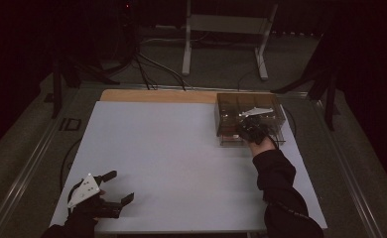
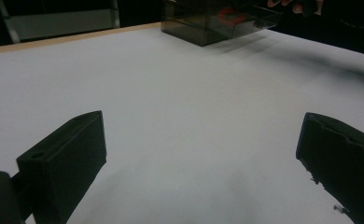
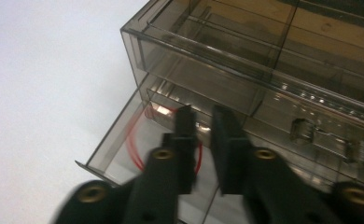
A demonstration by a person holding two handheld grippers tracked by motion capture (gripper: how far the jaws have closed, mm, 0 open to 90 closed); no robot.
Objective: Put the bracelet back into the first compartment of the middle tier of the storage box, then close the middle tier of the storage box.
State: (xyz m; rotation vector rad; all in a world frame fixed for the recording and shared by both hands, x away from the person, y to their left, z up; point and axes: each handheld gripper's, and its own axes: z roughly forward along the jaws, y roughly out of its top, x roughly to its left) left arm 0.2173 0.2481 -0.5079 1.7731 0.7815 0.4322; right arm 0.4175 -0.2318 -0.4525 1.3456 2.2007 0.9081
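we have the right gripper [image 3: 202,116] down in the pulled-out bottom drawer [image 3: 119,140] of the clear drawer box [image 1: 249,117] at the table's [image 1: 171,148] far right, jaws a narrow slit apart with nothing pinched. the red ring [image 3: 136,149] lies flat in that drawer, just beside the tips. we should lift straight out without snagging it. the right forearm reaches forward, wrist tipped down. the left gripper [image 1: 113,187] rests wide open, near left.

White table sheet [image 1: 171,148], bare wooden edge [image 1: 152,95] behind, metal stand [image 1: 226,29], cables [image 1: 147,69] on floor.
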